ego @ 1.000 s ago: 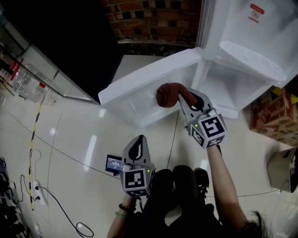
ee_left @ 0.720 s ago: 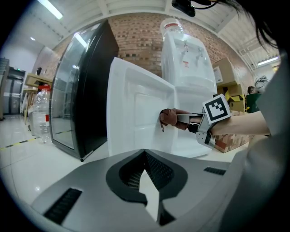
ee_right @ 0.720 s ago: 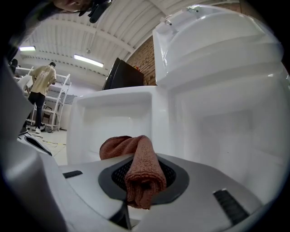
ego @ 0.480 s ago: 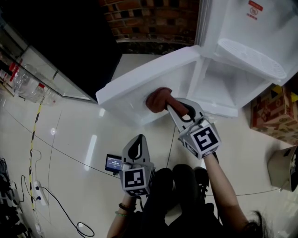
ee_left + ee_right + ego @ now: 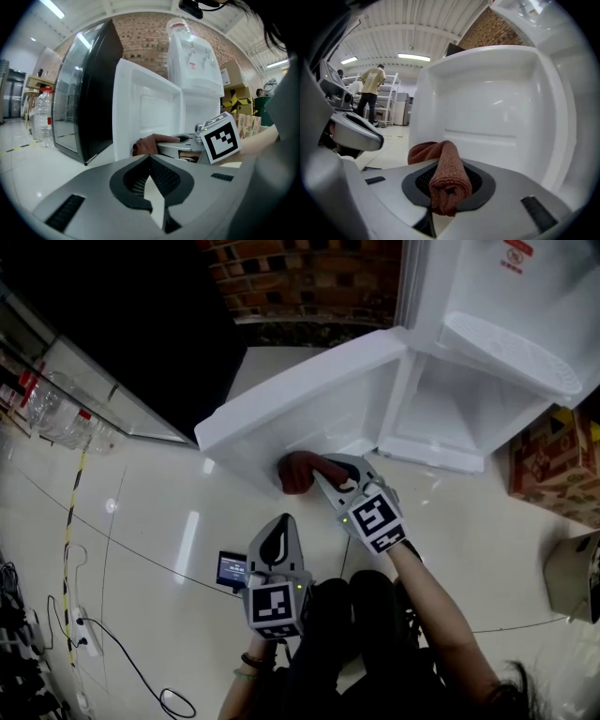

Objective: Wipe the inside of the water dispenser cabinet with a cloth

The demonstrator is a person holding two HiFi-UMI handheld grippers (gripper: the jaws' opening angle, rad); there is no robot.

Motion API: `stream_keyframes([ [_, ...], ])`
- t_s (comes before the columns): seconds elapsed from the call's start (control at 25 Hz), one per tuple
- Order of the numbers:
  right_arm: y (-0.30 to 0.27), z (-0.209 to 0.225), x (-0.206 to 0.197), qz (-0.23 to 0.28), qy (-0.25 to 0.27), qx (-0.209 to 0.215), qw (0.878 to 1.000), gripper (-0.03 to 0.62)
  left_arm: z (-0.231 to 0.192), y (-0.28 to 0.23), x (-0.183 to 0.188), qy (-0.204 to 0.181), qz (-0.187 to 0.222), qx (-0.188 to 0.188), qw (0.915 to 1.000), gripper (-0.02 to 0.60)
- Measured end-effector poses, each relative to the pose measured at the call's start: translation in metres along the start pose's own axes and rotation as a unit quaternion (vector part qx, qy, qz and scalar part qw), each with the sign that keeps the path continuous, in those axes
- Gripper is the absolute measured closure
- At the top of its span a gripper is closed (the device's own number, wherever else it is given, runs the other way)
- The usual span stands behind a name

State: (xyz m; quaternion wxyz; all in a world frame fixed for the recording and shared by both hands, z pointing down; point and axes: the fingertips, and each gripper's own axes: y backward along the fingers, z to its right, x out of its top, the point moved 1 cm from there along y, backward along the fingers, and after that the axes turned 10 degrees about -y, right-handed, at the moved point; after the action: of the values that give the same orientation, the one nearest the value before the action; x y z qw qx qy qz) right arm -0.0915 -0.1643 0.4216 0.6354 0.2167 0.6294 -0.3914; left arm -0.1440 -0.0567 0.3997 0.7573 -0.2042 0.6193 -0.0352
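Cloth [image 5: 296, 472]: reddish-brown terry, rolled into a thick sausage. Its long axis runs along the right gripper's jaws, and the bunched free end points to the left of the head view.
Cloth position: middle of the head view, pressed to the lower edge of the open door's inner face (touching it, as far as that view shows).
Right gripper [image 5: 320, 476]: jaws clamped on the near end of the cloth. In its own view the roll [image 5: 447, 174] rises out of the jaws toward the white panel and its far end flops left.
Left gripper [image 5: 277, 532]: lower centre of the head view, apart from the door. Its own view shows the jaws [image 5: 153, 186] together with nothing between them.
Cabinet door [image 5: 305, 401]: white, swung open toward frame left, recessed inner face toward the cloth.
Cabinet compartment [image 5: 461, 416]: upper right, open, white walls and floor visible.
Water dispenser [image 5: 511, 306]: white, with a clear bottle [image 5: 180, 29] standing on top.
Writing: a red label [image 5: 516, 261] on the dispenser front (too small to read).
Cardboard box [image 5: 555, 472]: right edge, yellow-and-black print, unreadable.
Plastic bottles [image 5: 58, 420]: upper left, clear, one with a red cap.
Small screen [image 5: 231, 569]: lit, just left of the left gripper.
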Motion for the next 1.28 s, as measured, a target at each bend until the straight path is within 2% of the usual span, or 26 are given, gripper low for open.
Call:
stream_keyframes([
  [0.08,0.011,0.038,-0.007,0.002,-0.022,-0.050,0.999,0.516,-0.001,0.000,0.001,0.008,0.000,0.003,1.0000,0.580],
  [0.24,0.046,0.108,-0.024,-0.008,-0.049,-0.145,0.988,0.516,-0.003,0.000,-0.003,-0.002,-0.002,-0.002,1.0000,0.580],
  [0.32,0.061,0.128,-0.029,-0.017,-0.048,-0.172,0.984,0.516,-0.003,0.001,-0.002,-0.003,0.000,-0.002,1.0000,0.580],
  [0.4,0.070,0.136,-0.028,-0.021,-0.048,-0.181,0.982,0.516,-0.002,0.000,-0.005,-0.011,-0.002,-0.006,0.9999,0.580],
  [0.52,0.070,0.132,-0.029,-0.020,-0.044,-0.173,0.984,0.516,0.000,0.000,-0.002,-0.006,-0.002,-0.004,1.0000,0.580],
  [0.6,0.064,0.113,-0.029,-0.013,-0.039,-0.147,0.988,0.516,0.000,0.000,-0.002,-0.008,-0.001,-0.004,1.0000,0.580],
  [0.72,0.044,0.046,-0.019,-0.004,-0.020,-0.057,0.998,0.516,0.000,-0.001,-0.003,-0.016,-0.001,-0.005,0.9999,0.580],
  [0.8,0.031,0.002,-0.019,-0.003,-0.017,0.003,1.000,0.516,0.004,-0.001,-0.002,-0.013,-0.001,-0.008,0.9999,0.580],
  [0.92,0.016,-0.036,-0.029,-0.021,-0.006,0.055,0.998,0.516,0.019,-0.002,0.001,-0.012,0.003,-0.025,0.9996,0.580],
  [1.0,0.004,-0.042,-0.039,-0.042,0.007,0.061,0.997,0.516,0.030,-0.002,0.008,-0.007,0.008,-0.039,0.9992,0.580],
  [1.08,-0.009,-0.036,-0.047,-0.056,0.004,0.050,0.997,0.516,0.035,-0.002,0.006,-0.012,0.009,-0.050,0.9987,0.580],
  [1.2,-0.012,-0.013,-0.055,-0.063,-0.021,0.012,0.998,0.516,0.032,0.001,0.010,-0.001,0.009,-0.042,0.9991,0.580],
  [1.28,-0.002,0.019,-0.061,-0.066,-0.033,-0.031,0.997,0.516,0.029,0.001,0.007,-0.003,0.006,-0.040,0.9992,0.580],
])
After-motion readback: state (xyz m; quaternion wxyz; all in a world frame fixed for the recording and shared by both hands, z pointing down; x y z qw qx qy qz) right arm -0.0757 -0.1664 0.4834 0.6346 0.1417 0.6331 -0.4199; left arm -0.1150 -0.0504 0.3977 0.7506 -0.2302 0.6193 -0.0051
